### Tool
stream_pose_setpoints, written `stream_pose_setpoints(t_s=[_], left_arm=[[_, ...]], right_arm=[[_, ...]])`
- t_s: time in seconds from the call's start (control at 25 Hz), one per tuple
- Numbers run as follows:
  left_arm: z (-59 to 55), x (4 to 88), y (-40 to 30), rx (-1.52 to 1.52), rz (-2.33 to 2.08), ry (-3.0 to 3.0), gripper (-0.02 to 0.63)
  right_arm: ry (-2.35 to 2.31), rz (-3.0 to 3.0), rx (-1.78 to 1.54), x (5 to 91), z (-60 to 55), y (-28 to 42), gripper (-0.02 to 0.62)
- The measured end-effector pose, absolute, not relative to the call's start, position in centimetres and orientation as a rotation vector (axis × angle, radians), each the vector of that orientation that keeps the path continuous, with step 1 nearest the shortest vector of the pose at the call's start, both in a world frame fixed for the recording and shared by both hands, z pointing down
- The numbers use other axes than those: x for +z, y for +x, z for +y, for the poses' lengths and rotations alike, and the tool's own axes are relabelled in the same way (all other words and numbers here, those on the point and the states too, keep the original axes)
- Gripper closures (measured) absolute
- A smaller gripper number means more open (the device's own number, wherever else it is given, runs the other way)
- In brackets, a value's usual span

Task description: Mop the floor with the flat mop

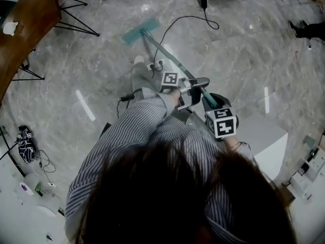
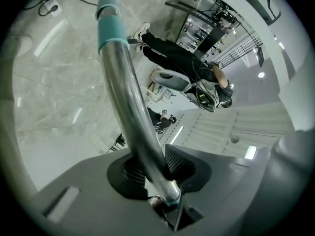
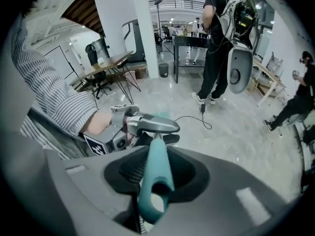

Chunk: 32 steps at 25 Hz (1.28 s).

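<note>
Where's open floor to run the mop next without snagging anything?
Bare marble floor: between mop head and wooden table; also right of the black cable. Crowded: power strip and cable beside the mop pole.

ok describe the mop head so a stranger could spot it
On the grey marble floor, right of the wooden table, a slim pole runs away from the person to a flat rectangle: the mop head. It is the only teal thing lying there; the power strip beside the pole is white.
</note>
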State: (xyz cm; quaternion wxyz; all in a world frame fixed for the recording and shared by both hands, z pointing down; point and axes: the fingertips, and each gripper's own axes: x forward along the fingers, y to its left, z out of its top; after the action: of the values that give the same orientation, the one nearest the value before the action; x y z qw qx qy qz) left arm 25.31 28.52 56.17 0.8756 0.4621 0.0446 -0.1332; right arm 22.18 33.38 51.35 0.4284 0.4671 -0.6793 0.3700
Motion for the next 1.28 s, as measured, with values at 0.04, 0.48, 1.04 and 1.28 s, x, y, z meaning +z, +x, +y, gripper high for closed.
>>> stream_pose_setpoints(t_s=[0.04, 0.48, 1.04, 1.28], left_arm=[[28.9, 56.1, 25.7, -0.269, 0.101, 0.964, 0.505], [29.2, 56.4, 26.0, -0.273, 0.081, 0.974, 0.502], [24.3, 57.6, 23.3, -0.322, 0.012, 0.995, 0.503], [20.9, 58.8, 21.4, -0.287, -0.016, 1.023, 0.502]], right_arm=[[1.163, -1.701, 0.922, 51.3, 33.7, 22.6, 0.485], [1.141, -1.714, 0.976, 51.7, 34.1, 22.7, 0.485], [1.159, -1.734, 0.972, 52.4, 29.7, 19.8, 0.485], [1.209, -1.738, 1.016, 53.6, 26.3, 17.8, 0.485]])
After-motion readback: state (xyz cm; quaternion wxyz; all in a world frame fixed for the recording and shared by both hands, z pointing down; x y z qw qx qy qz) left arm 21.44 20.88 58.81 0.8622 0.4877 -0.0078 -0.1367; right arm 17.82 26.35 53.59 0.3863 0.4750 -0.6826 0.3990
